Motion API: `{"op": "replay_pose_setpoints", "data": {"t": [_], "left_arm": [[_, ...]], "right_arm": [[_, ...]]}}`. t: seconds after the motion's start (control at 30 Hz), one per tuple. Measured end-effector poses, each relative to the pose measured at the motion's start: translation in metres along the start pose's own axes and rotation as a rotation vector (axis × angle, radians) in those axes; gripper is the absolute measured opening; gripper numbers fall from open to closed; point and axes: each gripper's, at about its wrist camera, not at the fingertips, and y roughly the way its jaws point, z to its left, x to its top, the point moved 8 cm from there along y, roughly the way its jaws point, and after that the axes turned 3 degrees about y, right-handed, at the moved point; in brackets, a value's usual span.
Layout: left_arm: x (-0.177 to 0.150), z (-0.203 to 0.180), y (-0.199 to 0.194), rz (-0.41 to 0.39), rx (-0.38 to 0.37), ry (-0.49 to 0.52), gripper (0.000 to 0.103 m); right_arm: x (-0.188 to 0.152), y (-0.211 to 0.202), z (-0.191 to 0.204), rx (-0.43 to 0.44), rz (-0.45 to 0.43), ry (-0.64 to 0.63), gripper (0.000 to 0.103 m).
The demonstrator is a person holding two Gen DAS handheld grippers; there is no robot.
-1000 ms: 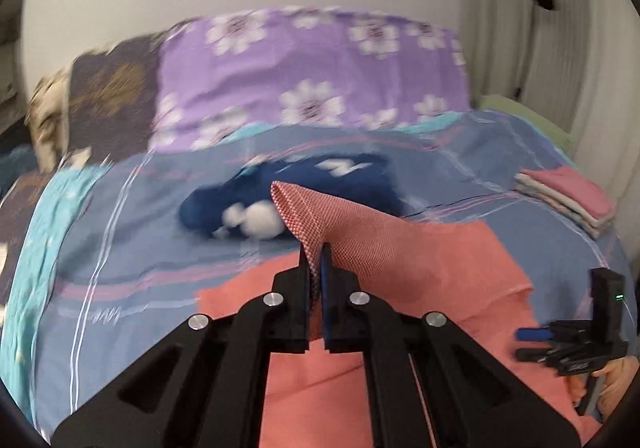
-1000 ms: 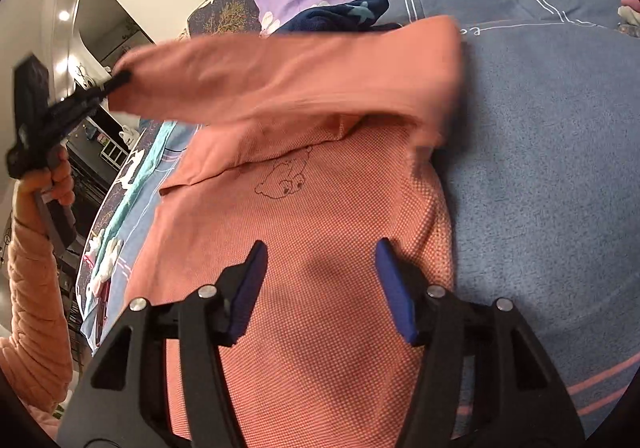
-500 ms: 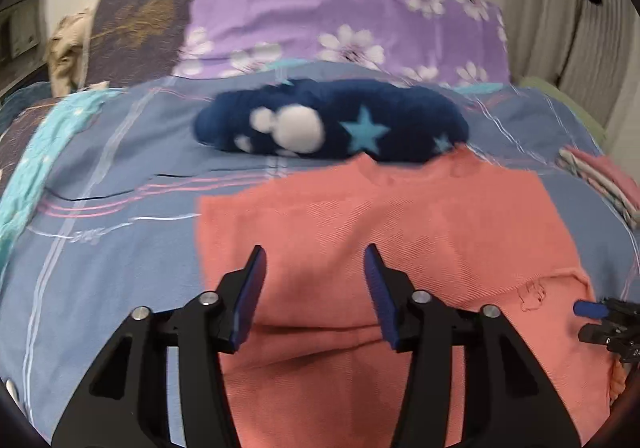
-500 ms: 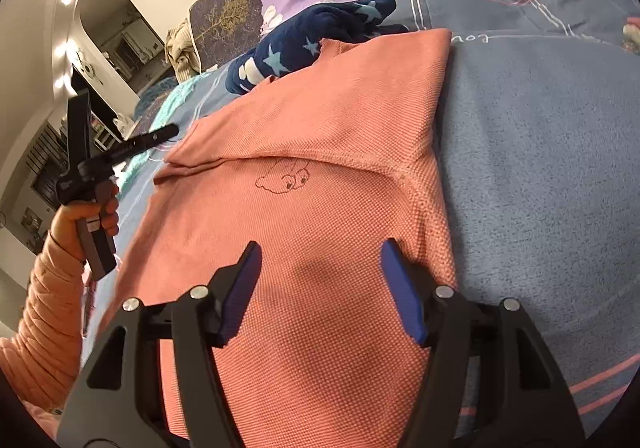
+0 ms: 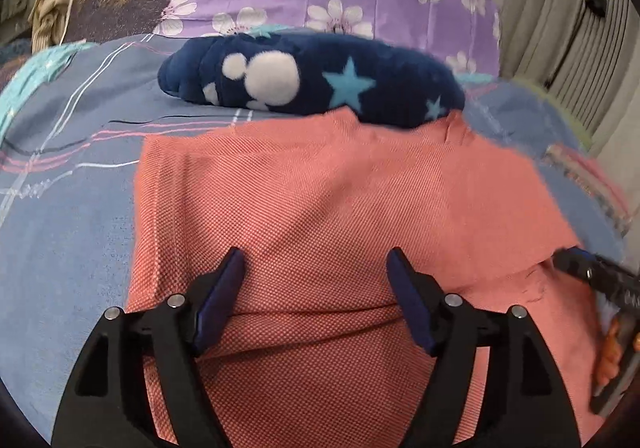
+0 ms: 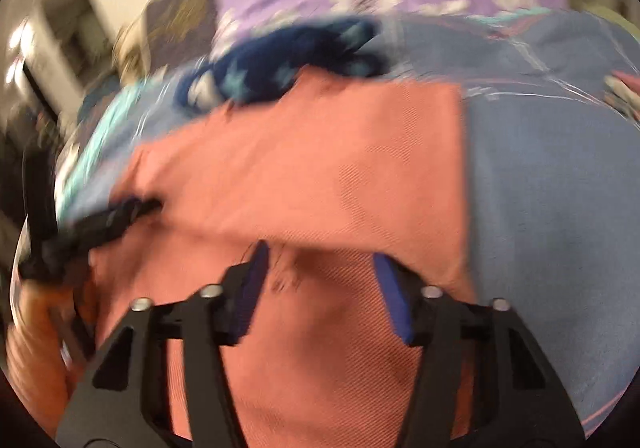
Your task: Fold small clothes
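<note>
Coral shirt lay flat mid-bed on the blue bed cover, its far edge touching the navy star fleece bunched toward the head of the bed. One flap was already folded across the shirt, crease visible across the middle. My left hand-held gripper hovered over the cloth, jaws spread and opening, nothing between the pads. My right hand-held gripper sat above the lower half, jaws apart but closing, no cloth pinched as far as the blur showed. Judged: first fold done; remaining folds and stacking left. Folded pile waited at the bed's right edge.
</note>
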Motion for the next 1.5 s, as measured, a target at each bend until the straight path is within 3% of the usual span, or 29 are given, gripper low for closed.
{"op": "replay_pose_setpoints", "data": {"t": [0.07, 0.1, 0.2, 0.3, 0.4, 0.6, 0.73, 0.8, 0.87, 0.9, 1.0, 1.13, 1.2, 1.3, 1.4, 1.5], "left_arm": [[0.003, 0.002, -0.009, -0.054, -0.042, -0.062, 0.077], [0.004, 0.001, -0.015, -0.080, -0.098, -0.089, 0.077], [0.006, 0.003, -0.011, -0.070, -0.142, -0.111, 0.077], [0.005, 0.009, -0.004, -0.044, -0.179, -0.159, 0.077], [0.006, 0.011, -0.004, -0.047, -0.207, -0.176, 0.077], [0.005, 0.007, 0.000, -0.032, -0.185, -0.148, 0.079], [0.004, 0.008, 0.001, -0.027, -0.181, -0.142, 0.079], [0.003, 0.007, 0.002, -0.026, -0.182, -0.140, 0.079], [0.003, 0.007, 0.003, -0.021, -0.177, -0.136, 0.080], [0.003, 0.007, 0.003, -0.020, -0.176, -0.132, 0.080], [0.003, 0.005, 0.004, -0.015, -0.168, -0.119, 0.082], [0.003, 0.004, 0.005, -0.016, -0.170, -0.121, 0.083], [0.003, 0.004, 0.005, -0.017, -0.170, -0.121, 0.083], [0.003, 0.004, 0.005, -0.017, -0.171, -0.121, 0.083], [0.003, 0.004, 0.005, -0.017, -0.172, -0.121, 0.083], [0.003, 0.003, 0.005, -0.017, -0.173, -0.121, 0.083]], "right_arm": [[0.010, -0.012, 0.001, 0.061, -0.053, 0.045, 0.048], [0.015, -0.016, 0.003, 0.066, -0.078, 0.037, 0.048], [0.021, -0.021, 0.009, 0.060, -0.111, 0.022, 0.048], [0.020, -0.013, 0.014, 0.041, -0.089, 0.009, 0.049], [0.005, 0.011, 0.031, 0.000, 0.002, -0.121, 0.055], [-0.010, 0.038, 0.058, -0.003, 0.063, -0.235, 0.055], [0.005, 0.046, 0.029, -0.166, 0.026, -0.184, 0.054], [0.007, 0.039, 0.007, -0.212, 0.020, -0.102, 0.047], [0.007, 0.028, -0.014, -0.289, -0.005, -0.044, 0.013], [0.006, 0.023, -0.020, -0.317, -0.023, -0.034, 0.011], [0.003, 0.024, -0.020, -0.283, -0.003, -0.045, 0.016], [0.005, 0.018, 0.010, -0.270, -0.054, -0.150, 0.035], [0.008, 0.021, 0.023, -0.296, -0.075, -0.215, 0.034], [0.013, 0.040, 0.032, -0.276, -0.040, -0.214, 0.034], [0.024, 0.065, 0.020, -0.304, 0.000, -0.158, 0.027], [0.038, 0.071, 0.009, -0.372, -0.030, -0.125, 0.015]]}}
